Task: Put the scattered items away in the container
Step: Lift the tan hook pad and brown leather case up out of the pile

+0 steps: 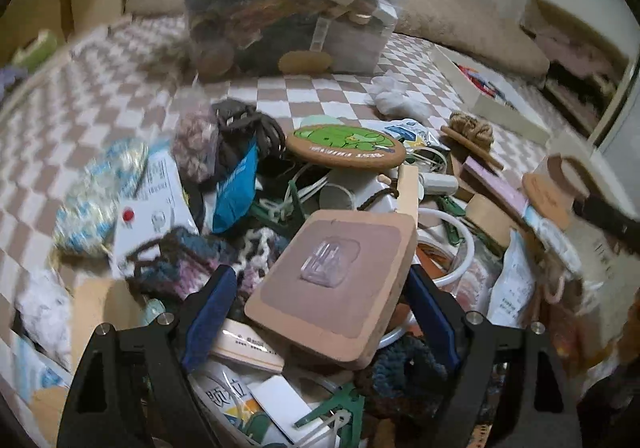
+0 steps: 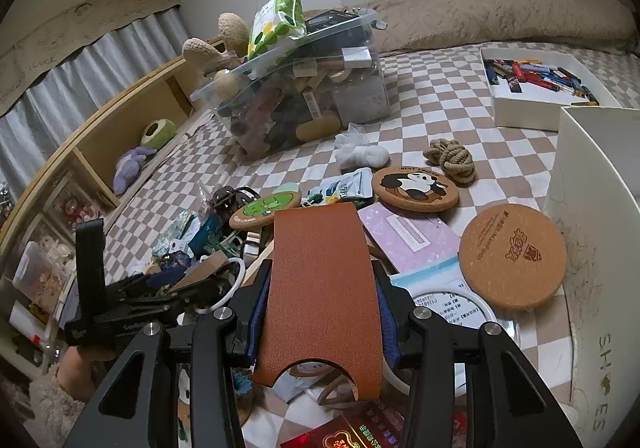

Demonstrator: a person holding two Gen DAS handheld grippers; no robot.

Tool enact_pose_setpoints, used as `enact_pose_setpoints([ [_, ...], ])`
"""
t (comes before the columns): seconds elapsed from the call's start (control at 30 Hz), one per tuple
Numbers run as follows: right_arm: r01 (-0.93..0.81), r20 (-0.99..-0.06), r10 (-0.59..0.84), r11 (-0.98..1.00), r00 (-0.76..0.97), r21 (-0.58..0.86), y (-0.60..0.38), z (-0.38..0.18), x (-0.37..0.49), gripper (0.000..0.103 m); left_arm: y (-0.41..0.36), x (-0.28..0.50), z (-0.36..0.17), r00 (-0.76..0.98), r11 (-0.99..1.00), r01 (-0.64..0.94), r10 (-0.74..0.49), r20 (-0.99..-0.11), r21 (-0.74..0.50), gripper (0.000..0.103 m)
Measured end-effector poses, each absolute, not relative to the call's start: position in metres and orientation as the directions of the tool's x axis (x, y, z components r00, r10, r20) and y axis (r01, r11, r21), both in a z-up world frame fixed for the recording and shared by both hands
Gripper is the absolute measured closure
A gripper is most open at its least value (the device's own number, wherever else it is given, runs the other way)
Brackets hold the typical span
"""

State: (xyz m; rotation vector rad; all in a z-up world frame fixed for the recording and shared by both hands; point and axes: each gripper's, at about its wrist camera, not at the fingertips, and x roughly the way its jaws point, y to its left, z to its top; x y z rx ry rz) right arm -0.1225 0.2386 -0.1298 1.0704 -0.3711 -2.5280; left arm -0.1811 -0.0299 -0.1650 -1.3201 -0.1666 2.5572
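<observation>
Between our left gripper's (image 1: 320,300) blue pads (image 1: 208,314) lies a square cork board (image 1: 332,284) with a clear stick-on hook at its middle, and the jaws stand wide, with a gap showing on each side of the board, so nothing is being pinched there. It rests tilted on the heap of yarn, cards and clips beneath the fingers, which we judge is why it stays put without a grip. Just beyond the fingertips sits a round coaster with a green cartoon figure (image 1: 346,146), propped on a white piece, and far ahead past the fingers stands the clear container (image 1: 288,14), already crammed and topped with a green-spotted packet (image 2: 276,18). Our right gripper (image 2: 322,300) is closed narrow on a brown leather sleeve (image 2: 320,288), the pads pressing its two long edges so the flat piece stands upright between them, a grip we think suits carrying it without folding. Right of those fingers lie a plain cork coaster (image 2: 512,256) and, farther out, a panda coaster (image 2: 414,184) and a knot of rope (image 2: 452,160). Left of them the other gripper shows side-on, low over the pile. Much clutter remains on the checked bedspread (image 2: 432,100), so in our judgement the tidying is far from finished.
</observation>
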Motion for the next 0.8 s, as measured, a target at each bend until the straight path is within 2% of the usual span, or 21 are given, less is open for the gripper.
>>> enact_pose_setpoints([
  [0.37,0.231,-0.637,-0.436,-0.895,-0.636,0.382,0.239,-0.132,-0.122,0.057,-0.035,-0.175,-0.162,-0.493,-0.885,-0.186,0.46,-0.738,-0.427,0.017],
  [0.6,0.229,-0.629,-0.443,-0.89,-0.638,0.395,0.241,-0.13,-0.121,0.057,-0.025,-0.167,-0.156,-0.494,-0.884,-0.228,0.467,-0.733,-0.409,0.017],
  [0.8,0.222,-0.626,-0.447,-0.886,-0.639,0.406,0.244,-0.13,-0.121,0.057,-0.04,-0.177,-0.161,-0.507,-0.872,-0.164,0.476,-0.719,-0.461,0.017],
])
